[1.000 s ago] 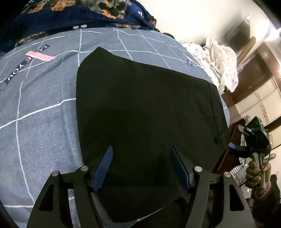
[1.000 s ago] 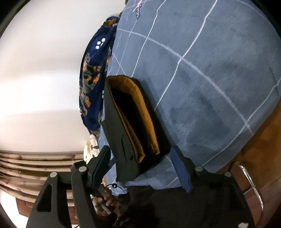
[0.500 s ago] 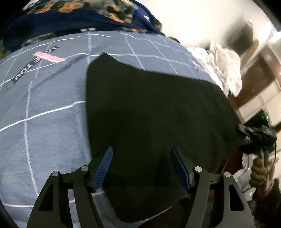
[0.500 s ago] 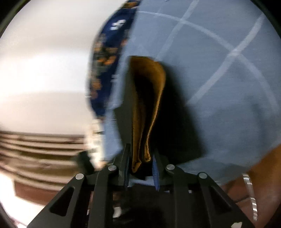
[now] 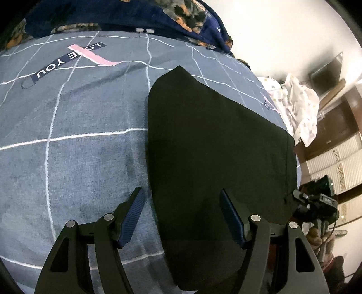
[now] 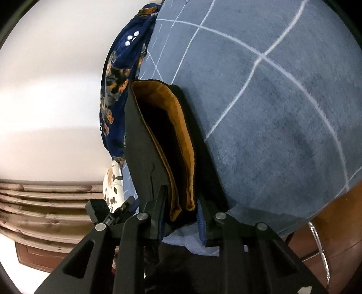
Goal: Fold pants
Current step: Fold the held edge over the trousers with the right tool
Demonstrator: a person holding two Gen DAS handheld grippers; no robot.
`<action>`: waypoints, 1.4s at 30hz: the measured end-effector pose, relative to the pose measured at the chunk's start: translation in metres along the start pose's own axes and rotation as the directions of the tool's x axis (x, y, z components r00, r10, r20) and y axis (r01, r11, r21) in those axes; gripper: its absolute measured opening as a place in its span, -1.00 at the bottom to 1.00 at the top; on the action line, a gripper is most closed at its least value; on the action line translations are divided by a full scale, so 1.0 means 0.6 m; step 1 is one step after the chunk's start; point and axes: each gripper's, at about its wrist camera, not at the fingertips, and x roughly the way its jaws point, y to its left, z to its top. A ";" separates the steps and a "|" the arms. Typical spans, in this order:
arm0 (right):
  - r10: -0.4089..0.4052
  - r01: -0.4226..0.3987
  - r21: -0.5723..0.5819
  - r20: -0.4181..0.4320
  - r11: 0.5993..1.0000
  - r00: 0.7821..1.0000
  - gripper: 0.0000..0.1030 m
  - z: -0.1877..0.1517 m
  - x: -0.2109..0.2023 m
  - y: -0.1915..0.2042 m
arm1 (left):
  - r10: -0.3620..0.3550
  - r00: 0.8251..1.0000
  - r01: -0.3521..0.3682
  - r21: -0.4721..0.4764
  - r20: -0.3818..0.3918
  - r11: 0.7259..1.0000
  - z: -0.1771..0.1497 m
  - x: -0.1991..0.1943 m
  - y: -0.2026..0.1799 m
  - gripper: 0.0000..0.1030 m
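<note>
While I look down my left wrist camera, the black pants [image 5: 215, 158] lie flat as a folded slab on the grey-blue checked bedspread [image 5: 79, 147]. My left gripper [image 5: 183, 217] hangs over their near end with its blue-padded fingers [image 5: 132, 217] spread wide and nothing pinched: one finger sits over the bare bedspread, the other over the dark cloth, and the pants' long left edge runs up between them. At the far right corner of the pants I can see my other tool, the right gripper [image 5: 314, 201], with the hand [image 5: 316, 235] that carries it below. A navy flowered blanket [image 5: 113, 15] is bunched along the far side of the bed, and a pale spotted cloth [image 5: 298, 108] lies at the right edge.

Through the right wrist camera I get what the left cannot show: the pants [image 6: 140, 158] seen end-on, with the tan lining [image 6: 181, 147] of the waistband curled between black layers. Here the right gripper [image 6: 181, 212] has that waistband end between its narrow jaws, pads pressed on the cloth while the jaws ease slightly wider. Bedspread [image 6: 271, 113] fills the right of this view, the flowered blanket [image 6: 120, 79] sits beyond, and a wooden board [image 6: 45, 203] crosses the lower left.
</note>
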 end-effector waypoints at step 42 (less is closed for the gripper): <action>-0.120 -0.020 -0.426 -0.297 0.904 0.947 0.22 0.116 0.142 0.103 | 0.090 0.996 -0.082 0.357 -0.006 0.930 0.020 0.059 -0.070 0.51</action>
